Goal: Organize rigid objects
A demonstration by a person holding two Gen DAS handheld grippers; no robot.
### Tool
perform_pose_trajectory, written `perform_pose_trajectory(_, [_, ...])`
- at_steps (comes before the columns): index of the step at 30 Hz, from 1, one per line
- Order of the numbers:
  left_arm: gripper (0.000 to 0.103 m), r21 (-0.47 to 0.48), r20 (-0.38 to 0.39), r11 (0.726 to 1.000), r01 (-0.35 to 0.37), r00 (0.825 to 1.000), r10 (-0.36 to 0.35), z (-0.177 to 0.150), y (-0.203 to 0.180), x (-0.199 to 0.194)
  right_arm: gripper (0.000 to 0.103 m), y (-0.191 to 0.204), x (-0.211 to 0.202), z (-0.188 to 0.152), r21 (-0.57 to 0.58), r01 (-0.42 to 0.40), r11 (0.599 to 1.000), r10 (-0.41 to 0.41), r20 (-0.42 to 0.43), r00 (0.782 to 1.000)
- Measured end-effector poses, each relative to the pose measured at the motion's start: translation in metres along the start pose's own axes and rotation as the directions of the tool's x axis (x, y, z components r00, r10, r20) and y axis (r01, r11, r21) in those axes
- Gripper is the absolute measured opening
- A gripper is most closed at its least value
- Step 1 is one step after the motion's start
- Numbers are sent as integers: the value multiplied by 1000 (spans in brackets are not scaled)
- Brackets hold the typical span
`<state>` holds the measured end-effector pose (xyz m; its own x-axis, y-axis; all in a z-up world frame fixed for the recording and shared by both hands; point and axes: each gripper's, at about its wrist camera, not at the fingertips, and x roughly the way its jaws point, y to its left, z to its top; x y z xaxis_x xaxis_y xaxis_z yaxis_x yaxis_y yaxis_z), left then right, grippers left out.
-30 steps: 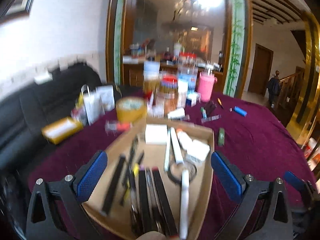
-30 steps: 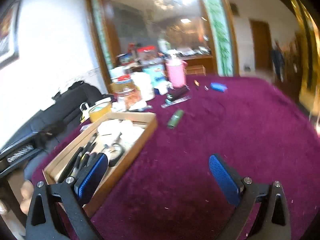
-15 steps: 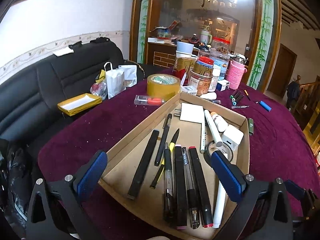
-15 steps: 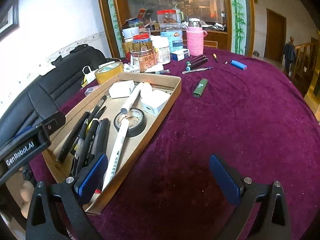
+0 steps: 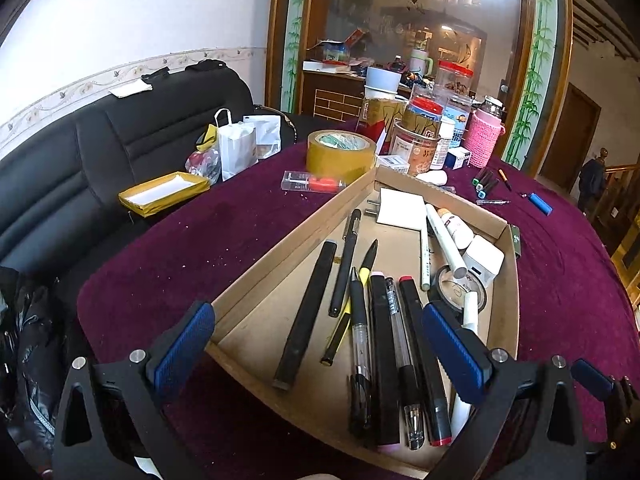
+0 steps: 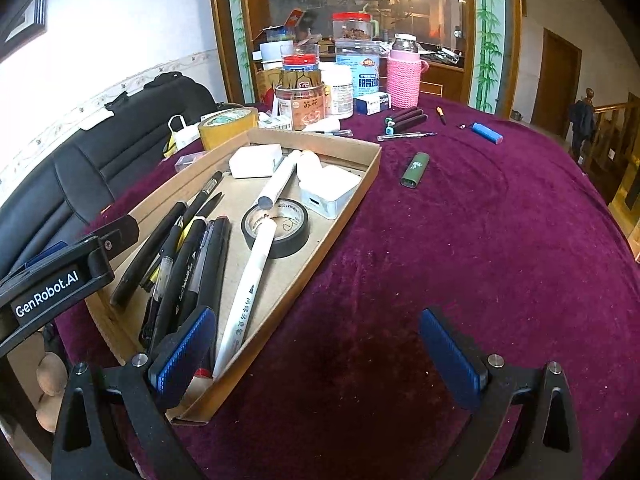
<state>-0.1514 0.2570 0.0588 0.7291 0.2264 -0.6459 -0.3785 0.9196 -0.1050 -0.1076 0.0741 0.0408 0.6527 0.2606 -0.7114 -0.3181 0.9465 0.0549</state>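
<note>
Both views have steadied since a second ago and the cardboard tray (image 5: pixel 280 252) now sits closer under the left tongs (image 5: pixel 316 344), which gape wide with nothing held. Right tongs (image 6: pixel 316 350) also spread apart, empty, over the purple tabletop (image 6: pixel 480 240) beside the tray. Pens (image 5: pixel 360 340) lie in the tray; green lighter (image 6: pixel 415 169) and blue lighter (image 6: pixel 486 133) lie outside on the cloth.
</note>
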Motion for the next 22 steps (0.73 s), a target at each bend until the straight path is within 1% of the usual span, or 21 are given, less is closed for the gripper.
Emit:
perform_pose_trajectory(8, [103, 9, -2, 1000, -5, 1000, 5, -1, -3, -1, 103, 2, -2, -2, -7, -1, 1000, 1, 2, 1000])
perform_pose_trajectory(12, [103, 15, -38, 1000, 1, 999, 0, -4, -4, 2, 103, 1, -1, -3, -6, -5, 1000, 5, 0, 1000])
perform_pose_trajectory(15, [103, -5, -68, 1000, 1, 998, -2, -5, -2, 6, 103, -1, -1, -3, -3, -6, 1000, 6, -2, 1000])
perform_pose_trajectory(22, [103, -22, -93, 999, -29, 995, 27, -5, -1, 8, 103, -4, -1, -4, 1, -21, 1000, 21, -4, 1000])
